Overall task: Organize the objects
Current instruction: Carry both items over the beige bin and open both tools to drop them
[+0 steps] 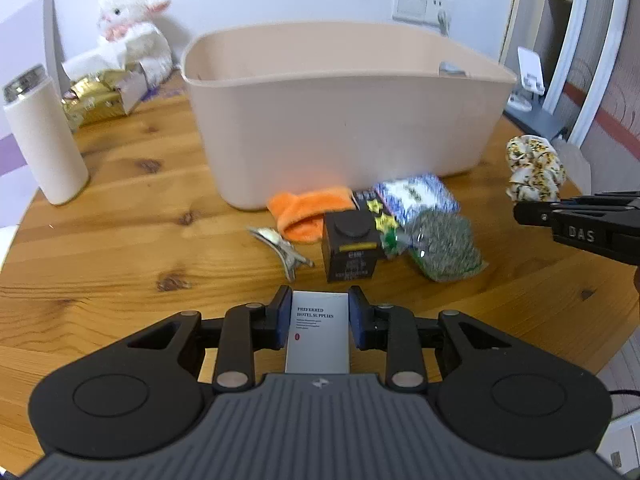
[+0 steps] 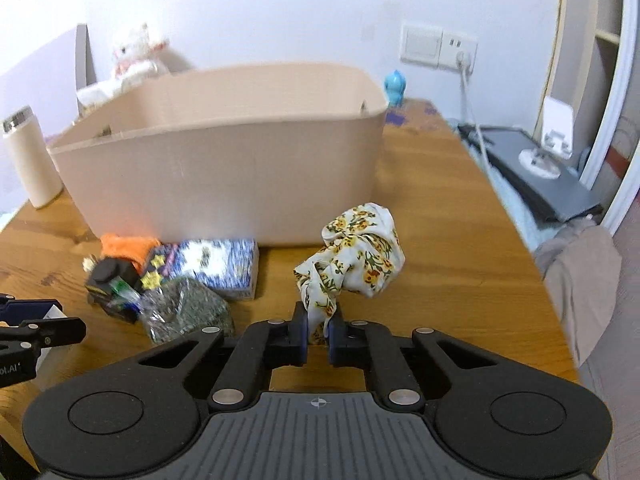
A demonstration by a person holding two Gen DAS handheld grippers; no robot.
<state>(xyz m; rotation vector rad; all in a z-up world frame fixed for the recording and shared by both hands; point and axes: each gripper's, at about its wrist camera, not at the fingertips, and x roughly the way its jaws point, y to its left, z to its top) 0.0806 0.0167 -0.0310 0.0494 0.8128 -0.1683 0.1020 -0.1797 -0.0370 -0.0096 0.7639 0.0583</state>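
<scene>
From the left wrist view, the left gripper (image 1: 319, 322) pinches a white card box (image 1: 318, 332) between its pads, long axis pointing forward, above the near part of the wooden tabletop (image 1: 120, 240). The beige bin (image 1: 344, 120) stands straight ahead, behind a small pile: black box (image 1: 350, 250), orange cloth (image 1: 306, 214).

From the right wrist view, the right gripper (image 2: 318, 334) is pressed together on the tail of a floral cloth (image 2: 356, 254), which rises ahead. The bin's open top lies ahead and to the left. The tabletop toward its right edge is free, so I judge both loads must rise over the near wall.
</scene>
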